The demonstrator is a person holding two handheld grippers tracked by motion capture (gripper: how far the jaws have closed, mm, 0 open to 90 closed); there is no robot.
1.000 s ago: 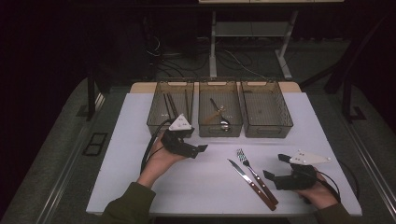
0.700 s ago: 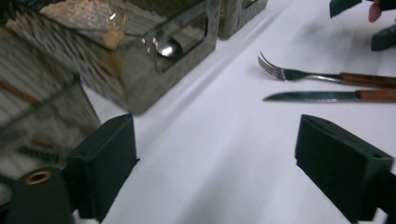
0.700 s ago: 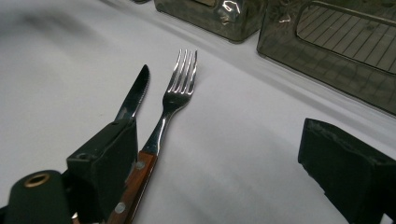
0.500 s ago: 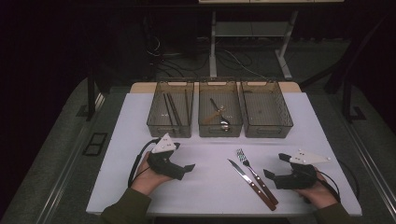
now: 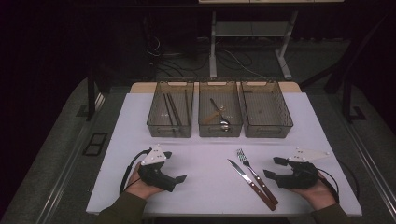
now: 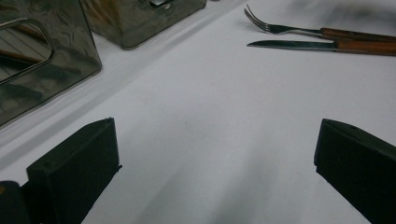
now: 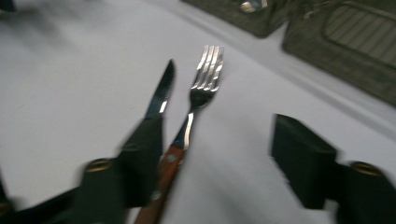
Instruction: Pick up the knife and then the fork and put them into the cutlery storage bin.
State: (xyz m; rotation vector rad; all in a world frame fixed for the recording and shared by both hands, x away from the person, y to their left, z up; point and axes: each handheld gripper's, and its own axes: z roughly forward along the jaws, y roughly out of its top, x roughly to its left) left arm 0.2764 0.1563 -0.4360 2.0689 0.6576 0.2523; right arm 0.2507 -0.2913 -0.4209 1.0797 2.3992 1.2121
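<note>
1. Fingers [image 7: 303, 161] of the right gripper [image 5: 273, 167] are standing apart, having just been closing, blurred; the fork [image 7: 201, 93] handle is lying between them, unpinched.
2. Its near finger is hiding the knife [image 7: 161, 93] handle.
3. Left gripper [image 6: 215, 163] jaws are gaping wide over bare table [image 6: 224, 112], having just been opening.

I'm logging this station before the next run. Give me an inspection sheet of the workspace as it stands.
Surface: white tabletop, no spills seen.
Job's things: wooden-handled steel fork and wooden-handled steel knife lie side by side before the right gripper.
Clutter: three smoked clear plastic bins in a row; left holds dark chopsticks, middle holds spoons.
Grippers: left gripper open, holding nothing; right gripper jaws have just been closing, partly open near the fork handle, not gripping.
Cables: black cable trails from left gripper.
Surroundings: dark floor, table legs behind.
</note>
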